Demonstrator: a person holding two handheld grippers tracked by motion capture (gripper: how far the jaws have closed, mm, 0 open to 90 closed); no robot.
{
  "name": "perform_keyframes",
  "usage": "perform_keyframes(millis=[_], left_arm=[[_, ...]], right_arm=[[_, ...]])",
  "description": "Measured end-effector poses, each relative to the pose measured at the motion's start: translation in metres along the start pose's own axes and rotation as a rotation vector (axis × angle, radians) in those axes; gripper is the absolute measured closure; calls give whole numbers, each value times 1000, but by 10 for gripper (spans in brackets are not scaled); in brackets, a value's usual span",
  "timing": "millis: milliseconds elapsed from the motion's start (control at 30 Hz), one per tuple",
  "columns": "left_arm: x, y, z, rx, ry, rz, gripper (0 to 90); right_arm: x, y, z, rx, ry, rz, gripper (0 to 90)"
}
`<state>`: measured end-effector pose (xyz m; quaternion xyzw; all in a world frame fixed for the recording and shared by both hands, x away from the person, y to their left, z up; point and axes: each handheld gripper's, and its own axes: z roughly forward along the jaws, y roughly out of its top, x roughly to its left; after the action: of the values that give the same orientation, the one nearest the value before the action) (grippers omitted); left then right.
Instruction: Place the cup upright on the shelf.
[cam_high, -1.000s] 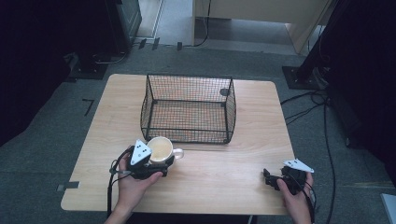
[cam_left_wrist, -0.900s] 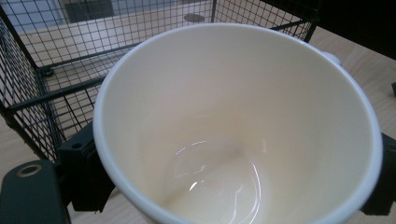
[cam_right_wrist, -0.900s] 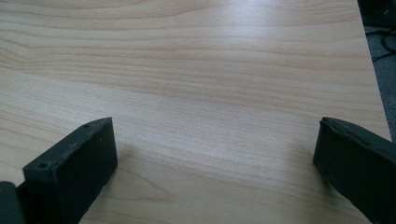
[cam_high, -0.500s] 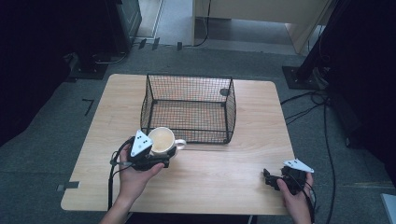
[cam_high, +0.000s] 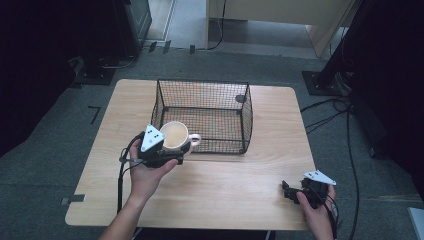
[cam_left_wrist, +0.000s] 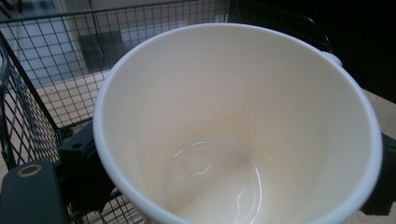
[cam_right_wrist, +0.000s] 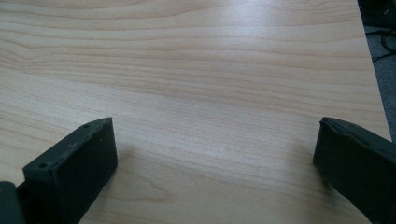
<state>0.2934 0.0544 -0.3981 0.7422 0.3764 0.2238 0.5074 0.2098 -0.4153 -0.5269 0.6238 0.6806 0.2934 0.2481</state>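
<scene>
A cream mug (cam_high: 174, 136) with its handle to the right is held in my left gripper (cam_high: 167, 150), which is shut on it, lifted at the front left corner of the black wire basket (cam_high: 202, 116). In the left gripper view the empty mug (cam_left_wrist: 243, 126) sits between the jaws, with the basket mesh (cam_left_wrist: 51, 70) right behind it. My right gripper (cam_high: 290, 192) rests low at the table's front right, open. Its two black fingers (cam_right_wrist: 74, 163) stand wide apart over bare wood in the right gripper view.
The light wooden table (cam_high: 225, 175) has rounded corners and grey carpet around it. A small dark round thing (cam_high: 240, 98) lies in the basket's far right corner. Cables (cam_high: 345, 110) trail on the floor at the right. Dark furniture stands at the back.
My left gripper has carried the mug up and away from the person, toward the basket's front left corner. The right gripper has stayed in place.
</scene>
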Motion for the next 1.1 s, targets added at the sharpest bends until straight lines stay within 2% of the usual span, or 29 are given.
perform_keyframes(millis=[267, 667, 867, 1100], left_arm=[[13, 14, 11, -13, 27, -11, 96], [27, 26, 41, 5, 55, -21, 96], [34, 31, 64, 25, 57, -47, 96], [43, 36, 84, 37, 61, -51, 96]], right_arm=[[0, 0, 0, -1, 0, 3, 0], [0, 0, 0, 0, 0, 1, 0], [0, 0, 0, -1, 0, 1, 0], [0, 0, 0, -1, 0, 1, 0]])
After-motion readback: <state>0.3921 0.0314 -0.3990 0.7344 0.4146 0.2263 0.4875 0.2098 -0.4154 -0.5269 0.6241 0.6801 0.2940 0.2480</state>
